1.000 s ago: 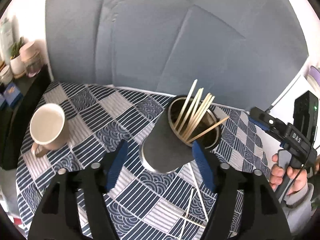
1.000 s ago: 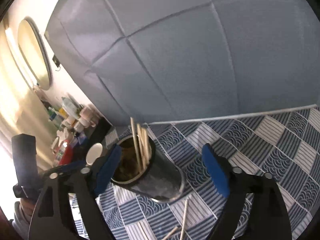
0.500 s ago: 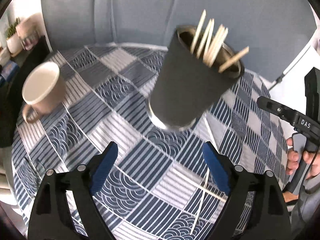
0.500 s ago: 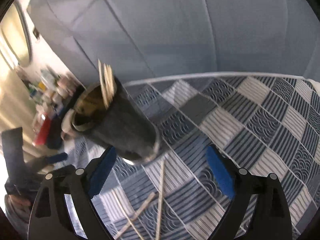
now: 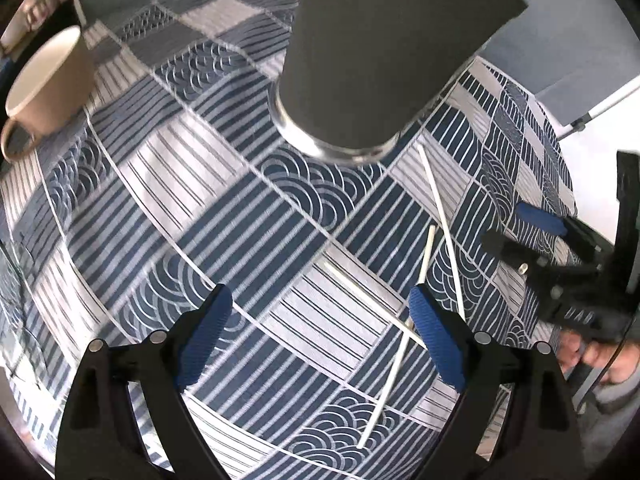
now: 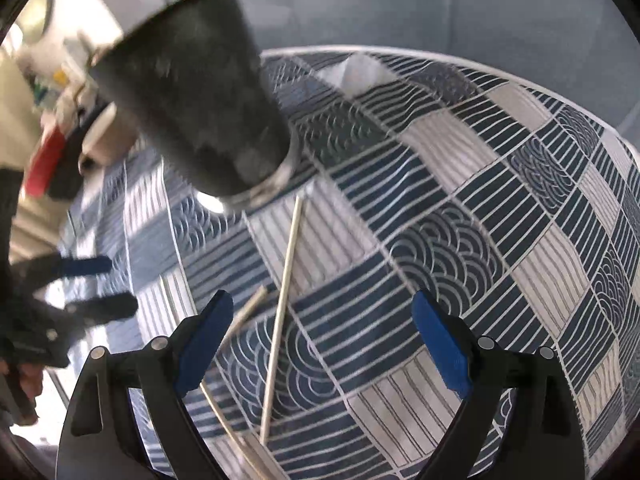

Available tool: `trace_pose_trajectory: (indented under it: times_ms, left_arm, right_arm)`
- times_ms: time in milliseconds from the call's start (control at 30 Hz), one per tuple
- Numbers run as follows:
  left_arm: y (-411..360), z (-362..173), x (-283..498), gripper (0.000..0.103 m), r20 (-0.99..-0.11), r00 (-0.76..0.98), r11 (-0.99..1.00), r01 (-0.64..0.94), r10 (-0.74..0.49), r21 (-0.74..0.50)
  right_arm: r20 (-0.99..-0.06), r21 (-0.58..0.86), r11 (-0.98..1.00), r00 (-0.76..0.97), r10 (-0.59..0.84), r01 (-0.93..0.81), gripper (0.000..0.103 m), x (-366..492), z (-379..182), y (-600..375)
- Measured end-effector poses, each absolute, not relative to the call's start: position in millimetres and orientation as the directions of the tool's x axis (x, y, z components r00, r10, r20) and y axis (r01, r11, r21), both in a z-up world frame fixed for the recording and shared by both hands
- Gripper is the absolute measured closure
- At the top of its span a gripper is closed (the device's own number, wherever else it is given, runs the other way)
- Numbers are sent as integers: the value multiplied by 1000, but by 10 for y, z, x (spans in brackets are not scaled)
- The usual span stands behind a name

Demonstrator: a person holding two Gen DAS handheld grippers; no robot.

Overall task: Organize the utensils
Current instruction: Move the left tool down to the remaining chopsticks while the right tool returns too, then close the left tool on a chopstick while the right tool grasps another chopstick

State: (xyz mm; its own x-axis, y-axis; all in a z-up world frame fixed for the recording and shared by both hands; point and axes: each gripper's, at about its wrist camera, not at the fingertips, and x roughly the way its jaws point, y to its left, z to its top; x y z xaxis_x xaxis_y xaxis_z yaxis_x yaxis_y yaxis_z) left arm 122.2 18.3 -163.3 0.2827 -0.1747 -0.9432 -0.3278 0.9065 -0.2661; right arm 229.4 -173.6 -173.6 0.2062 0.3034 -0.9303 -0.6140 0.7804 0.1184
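Observation:
A dark cup with a metal base [image 5: 380,52] holds several chopsticks and stands on the patterned tablecloth [image 5: 192,184]; it also shows in the right wrist view [image 6: 200,112]. Three loose pale chopsticks [image 5: 438,216] lie crossed on the cloth in front of it, also visible in the right wrist view [image 6: 280,312]. My left gripper [image 5: 320,344] is open and empty, low over the cloth, its right finger near the chopsticks. My right gripper [image 6: 320,344] is open and empty, just above the chopsticks; it also shows at the right of the left wrist view [image 5: 560,256].
A cream mug [image 5: 44,88] stands at the table's left side. Bottles and jars [image 6: 48,92] sit on a shelf beyond the mug. A grey padded wall [image 6: 400,0] lies behind the table. The table edge curves at the right [image 5: 568,184].
Both grippers have moved down and closer to the cloth, so the cup now fills the top of each view. The loose chopsticks now lie between and beside the fingers. Both stay open.

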Motion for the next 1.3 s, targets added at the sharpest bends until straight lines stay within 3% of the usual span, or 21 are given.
trace_pose_trajectory:
  times_ms: [500, 700, 967, 1100, 1167, 1233, 1267, 1300]
  left_arm:
    - [63, -1823, 1305, 15, -965, 210, 823, -512, -157, -245]
    - [-37, -1920, 1381, 15, -980, 159, 816, -547, -120, -188]
    - [-234, -1960, 1530, 15, -993, 117, 847, -524, -33, -90]
    - [-469, -1948, 1581, 28, -991, 123, 914, -407, 55, 0]
    - [-504, -1931, 1588, 36, -989, 134, 924, -381, 55, -1]
    - [-485, -1911, 1588, 48, -989, 141, 923, -384, 54, -4]
    - [-465, -1900, 1581, 51, -988, 145, 924, -382, 55, -5]
    - [-438, -1893, 1574, 57, -988, 150, 926, -377, 48, -12]
  right_arm:
    - [-942, 57, 704, 196, 274, -708, 17, 2023, -2005, -1714]
    - [-946, -24, 686, 238, 220, -727, 15, 1966, -2043, -1646]
    - [-948, -24, 728, 247, 201, -686, 10, 1991, -2066, -1693]
    - [-953, -27, 712, 233, 194, -701, 13, 2015, -2070, -1696]
    - [-951, -25, 692, 231, 206, -722, 23, 1999, -2049, -1707]
    - [-946, -25, 674, 236, 224, -739, 44, 1971, -1992, -1741]
    - [-944, -24, 675, 240, 228, -738, 50, 1971, -1972, -1780]
    - [-942, -23, 678, 242, 231, -735, 63, 1975, -1956, -1823]
